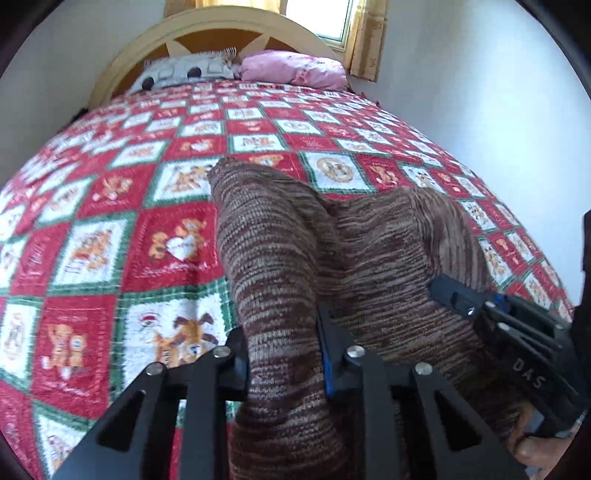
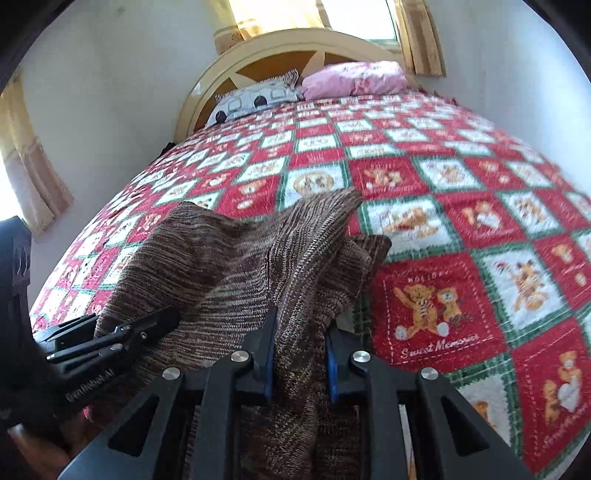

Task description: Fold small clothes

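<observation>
A brown striped knitted garment [image 1: 332,236] lies bunched on the bed's red, white and green patchwork blanket [image 1: 110,229]. My left gripper [image 1: 284,354] is shut on a fold of the garment at its near left edge. The right gripper [image 1: 458,295] shows at the right of the left wrist view, its tip pressed into the same cloth. In the right wrist view my right gripper [image 2: 299,354] is shut on a bunched fold of the garment [image 2: 236,258], and the left gripper [image 2: 147,325] reaches in from the left onto the cloth.
A grey patterned pillow [image 1: 184,70] and a pink pillow [image 1: 295,68] lie at the wooden headboard [image 1: 221,26]. A curtained window [image 1: 332,18] is behind it. White walls flank the bed. A hand [image 1: 535,450] holds the right gripper at the lower right.
</observation>
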